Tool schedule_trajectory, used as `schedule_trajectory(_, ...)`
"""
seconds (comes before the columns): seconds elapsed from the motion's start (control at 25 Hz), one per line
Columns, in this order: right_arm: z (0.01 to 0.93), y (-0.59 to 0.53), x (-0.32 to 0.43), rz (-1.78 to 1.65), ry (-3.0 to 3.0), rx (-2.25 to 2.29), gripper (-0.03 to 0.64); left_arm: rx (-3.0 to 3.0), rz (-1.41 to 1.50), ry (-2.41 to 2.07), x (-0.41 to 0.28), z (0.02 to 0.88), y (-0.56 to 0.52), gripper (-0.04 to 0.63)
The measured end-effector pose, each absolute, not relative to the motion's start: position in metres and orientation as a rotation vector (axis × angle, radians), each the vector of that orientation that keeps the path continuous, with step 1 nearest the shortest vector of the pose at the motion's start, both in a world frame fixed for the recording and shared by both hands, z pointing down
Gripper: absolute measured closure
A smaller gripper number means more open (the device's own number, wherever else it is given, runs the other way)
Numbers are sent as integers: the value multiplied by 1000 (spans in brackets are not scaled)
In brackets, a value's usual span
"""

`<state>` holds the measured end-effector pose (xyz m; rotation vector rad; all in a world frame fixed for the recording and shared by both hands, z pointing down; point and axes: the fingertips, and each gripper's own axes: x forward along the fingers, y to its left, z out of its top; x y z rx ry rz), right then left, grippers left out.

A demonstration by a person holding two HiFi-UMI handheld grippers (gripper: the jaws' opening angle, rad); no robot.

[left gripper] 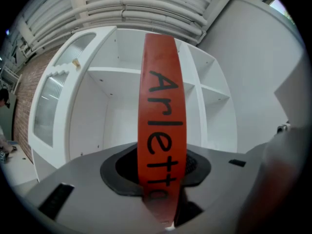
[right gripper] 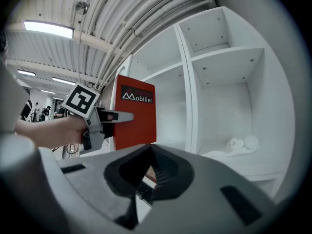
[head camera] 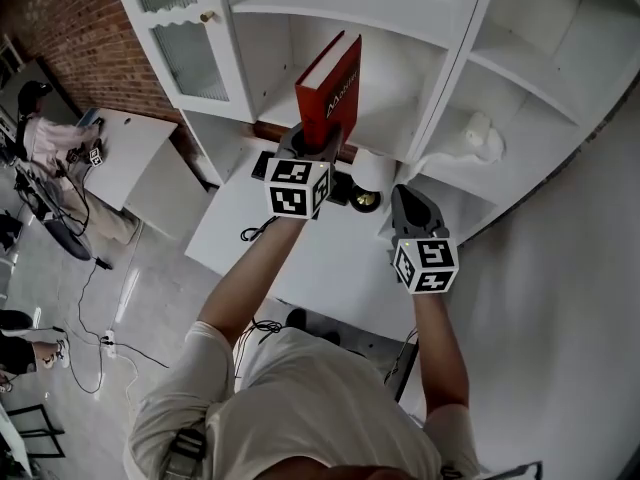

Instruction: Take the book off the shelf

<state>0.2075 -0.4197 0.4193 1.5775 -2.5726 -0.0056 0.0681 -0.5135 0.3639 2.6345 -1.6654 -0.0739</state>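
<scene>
A red hardback book [head camera: 330,86] stands upright in front of the white shelf unit [head camera: 445,73], out of its compartment. My left gripper [head camera: 312,144] is shut on the book's lower end. In the left gripper view the red spine [left gripper: 159,130] with black lettering rises between the jaws of the left gripper [left gripper: 159,175]. The right gripper view shows the book's cover [right gripper: 139,118] and the left gripper [right gripper: 123,116] gripping it from the side. My right gripper [head camera: 408,198] hangs to the right of the book, apart from it; the right gripper [right gripper: 148,152] has its jaws together on nothing.
A white crumpled object [head camera: 478,138] lies on the right-hand shelf [right gripper: 241,144]. A white table [head camera: 228,230] below the shelves carries a white round object [head camera: 376,172] and a dark one [head camera: 362,201]. A cabinet door [head camera: 190,38] stands open at left. A person [head camera: 48,140] sits far left.
</scene>
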Motion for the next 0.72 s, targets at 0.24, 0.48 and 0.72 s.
schedule_trajectory(0.24, 425, -416, 186, -32, -2603, 1525, 615, 2591, -103, -1720, 25, 368, -482, 449)
schedule_trajectory(0.48, 428, -415, 169, 5, -2612, 1545, 615, 2588, -106, -1729, -8, 376, -458, 448)
schedule_trajectory(0.72, 429, -410, 153, 13, -2597, 1574, 615, 2585, -103, -1726, -38, 389, -444, 448)
